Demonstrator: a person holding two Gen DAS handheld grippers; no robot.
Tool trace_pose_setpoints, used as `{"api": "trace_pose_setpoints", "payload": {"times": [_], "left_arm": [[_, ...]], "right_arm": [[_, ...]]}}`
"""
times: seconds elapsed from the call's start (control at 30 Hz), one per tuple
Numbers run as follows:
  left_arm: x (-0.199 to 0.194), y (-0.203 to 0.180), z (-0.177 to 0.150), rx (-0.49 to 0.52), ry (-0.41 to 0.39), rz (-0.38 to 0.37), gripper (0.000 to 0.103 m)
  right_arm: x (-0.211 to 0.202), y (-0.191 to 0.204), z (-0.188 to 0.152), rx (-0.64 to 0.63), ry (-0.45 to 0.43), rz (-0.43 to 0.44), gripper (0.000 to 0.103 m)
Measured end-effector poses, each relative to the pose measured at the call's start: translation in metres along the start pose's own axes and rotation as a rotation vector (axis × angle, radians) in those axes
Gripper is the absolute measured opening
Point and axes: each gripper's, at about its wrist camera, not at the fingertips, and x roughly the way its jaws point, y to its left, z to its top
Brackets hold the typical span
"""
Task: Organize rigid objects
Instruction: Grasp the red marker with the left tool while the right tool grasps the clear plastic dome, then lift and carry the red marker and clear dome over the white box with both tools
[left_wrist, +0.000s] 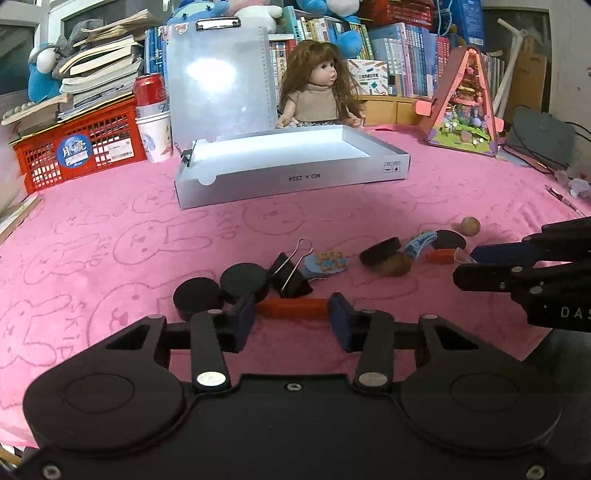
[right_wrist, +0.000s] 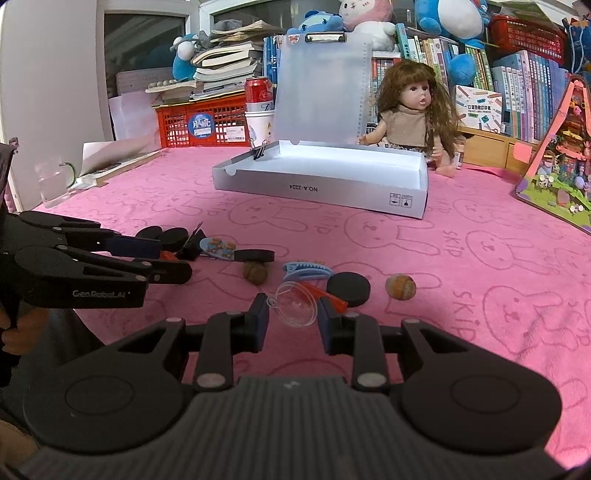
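Observation:
My left gripper (left_wrist: 293, 314) is shut on an orange stick (left_wrist: 293, 308) that spans the gap between its blue pads, low over the pink cloth. Just beyond it lie two black discs (left_wrist: 221, 288), a black binder clip (left_wrist: 290, 280) and a blue bear hair clip (left_wrist: 327, 263). My right gripper (right_wrist: 293, 314) is shut on a clear plastic suction cup (right_wrist: 295, 308). Near it lie a second orange stick (right_wrist: 332, 297), a black disc (right_wrist: 348, 288), a blue toothed clip (right_wrist: 306, 268) and two walnuts (right_wrist: 400, 287). The open grey box (left_wrist: 291, 177) stands farther back.
Behind the box sit a doll (left_wrist: 319, 88), a clear clipboard (left_wrist: 221, 77), a red can on paper cups (left_wrist: 151, 110) and a red crate (left_wrist: 81, 147) under books. A pink toy house (left_wrist: 465, 107) stands at the right. Each gripper shows at the side of the other's view.

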Motion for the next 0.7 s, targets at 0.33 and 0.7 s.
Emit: {"api": "trace_pose_setpoints", "payload": {"times": [0.33, 0.7], "left_arm": [[-0.016, 0.005, 0.011, -0.035, -0.03, 0.012, 0.042], [-0.019, 0.013, 0.034, -0.066, -0.051, 0.024, 0.042]], "right_arm": [[0.001, 0.0, 0.005, 0.015, -0.002, -0.036, 0.034], [0.001, -0.007, 0.02, 0.053, -0.022, -0.078, 0.034]]}}
